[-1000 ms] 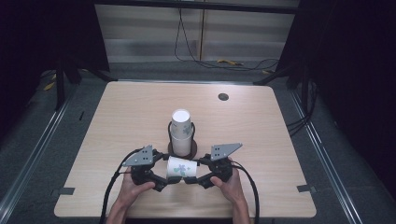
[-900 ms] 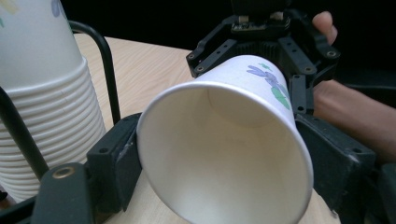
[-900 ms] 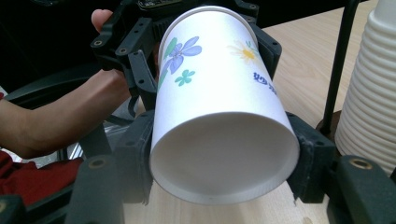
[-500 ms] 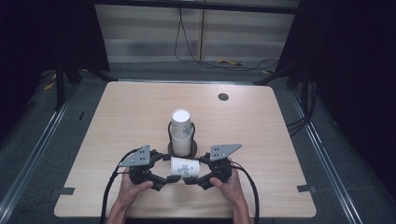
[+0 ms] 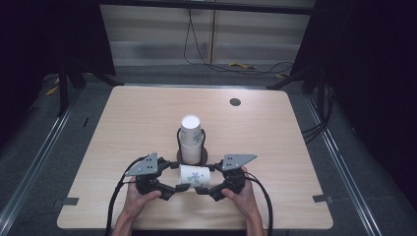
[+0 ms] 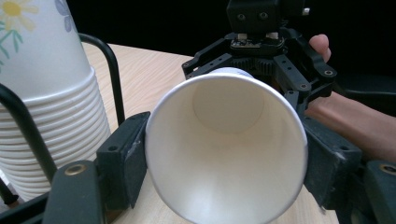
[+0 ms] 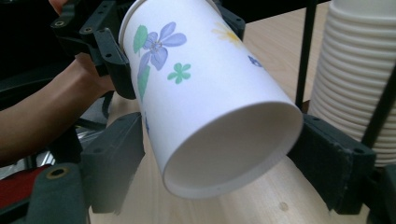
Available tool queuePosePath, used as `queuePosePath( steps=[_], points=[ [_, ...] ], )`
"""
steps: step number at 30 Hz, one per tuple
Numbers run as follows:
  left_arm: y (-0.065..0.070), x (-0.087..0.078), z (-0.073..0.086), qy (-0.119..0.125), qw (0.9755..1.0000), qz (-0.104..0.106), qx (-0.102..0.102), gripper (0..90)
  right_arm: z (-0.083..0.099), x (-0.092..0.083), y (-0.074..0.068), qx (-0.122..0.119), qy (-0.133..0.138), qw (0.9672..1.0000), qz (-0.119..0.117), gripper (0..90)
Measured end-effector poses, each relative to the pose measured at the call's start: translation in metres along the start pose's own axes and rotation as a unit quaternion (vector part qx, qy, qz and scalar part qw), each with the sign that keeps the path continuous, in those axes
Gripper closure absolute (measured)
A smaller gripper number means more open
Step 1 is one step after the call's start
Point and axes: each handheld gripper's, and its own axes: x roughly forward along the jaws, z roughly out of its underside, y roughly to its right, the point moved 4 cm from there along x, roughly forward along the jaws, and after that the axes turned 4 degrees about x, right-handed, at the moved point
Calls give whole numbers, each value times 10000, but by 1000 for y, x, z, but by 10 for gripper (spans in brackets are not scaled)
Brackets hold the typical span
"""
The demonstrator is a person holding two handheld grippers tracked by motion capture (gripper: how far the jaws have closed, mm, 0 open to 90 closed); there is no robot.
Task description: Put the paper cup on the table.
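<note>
A white paper cup point(image 5: 194, 175) with a flower print lies on its side in the air between my two grippers, near the table's front edge. My left gripper point(image 5: 173, 189) is shut on the cup point(image 6: 224, 149) at its open mouth, one pad on each side of the rim. My right gripper point(image 5: 204, 190) faces it from the other end. Its jaws have just been opening and now stand open around the base of the cup point(image 7: 210, 93). Just behind, a tall stack of the same cups point(image 5: 191, 140) stands upside down in a black wire holder.
The stack of cups point(image 6: 42, 93) point(image 7: 359, 70) stands close beside both grippers. The wooden table point(image 5: 295, 162) has a small dark round hole point(image 5: 235, 102) at the back right. Cables trail from both grippers over the front edge.
Both hands and the cup keep their place. The right gripper's jaws look a little wider apart around the cup's base than before.
</note>
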Motion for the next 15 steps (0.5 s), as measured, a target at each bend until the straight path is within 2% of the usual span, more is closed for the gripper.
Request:
queuePosePath(
  steps=[3, 8, 10, 15],
  points=[
    [-1, -1, 0, -63, 10000, -76, -8, 255, 1, -3, 1, 19, 89, 9998, 156, 132],
    [-4, -4, 2, -195, 9996, -220, -39, 251, 1, -7, 1, 7, 245, 9986, 468, 129],
    [-4, -6, 2, -210, 9995, -237, -27, 251, 2, -10, 3, -24, 328, 9968, 728, 129],
    [-5, -10, 2, -289, 9989, -369, -69, 250, 8, -19, 5, 25, 527, 9921, 1141, 129]
  ],
)
